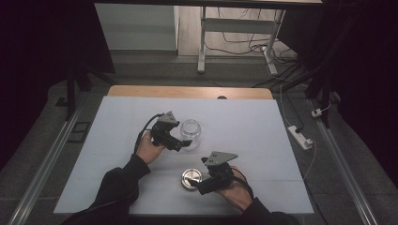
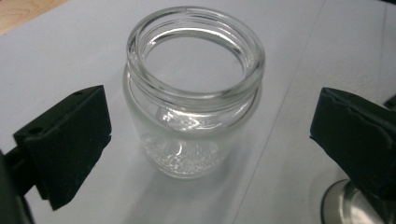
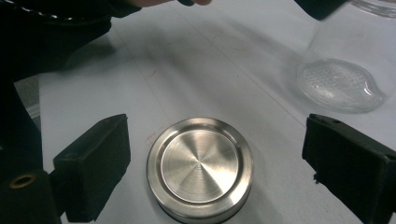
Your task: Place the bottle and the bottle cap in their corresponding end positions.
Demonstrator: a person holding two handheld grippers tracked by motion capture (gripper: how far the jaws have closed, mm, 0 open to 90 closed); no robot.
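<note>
A clear glass jar [image 1: 191, 132] stands upright and lidless on the white table top [image 1: 141, 117]. In the left gripper view the jar [image 2: 194, 107] sits between my left gripper's [image 2: 205, 135] wide-spread jaws, with a gap on each side. My left gripper [image 1: 180, 143] is open just left of the jar. A round metal lid [image 1: 191, 178] lies flat near the front edge. In the right gripper view the lid [image 3: 200, 167] lies between the jaws of my right gripper [image 3: 219, 163], which stand clear of it. My right gripper [image 1: 202, 186] is open beside the lid.
The jar's base [image 3: 341, 86] shows at the upper right of the right gripper view. A wooden strip [image 1: 190, 92] edges the table's far side. A power strip [image 1: 300, 137] and cables lie on the floor at the right. White desk legs [image 1: 202, 42] stand beyond the table.
</note>
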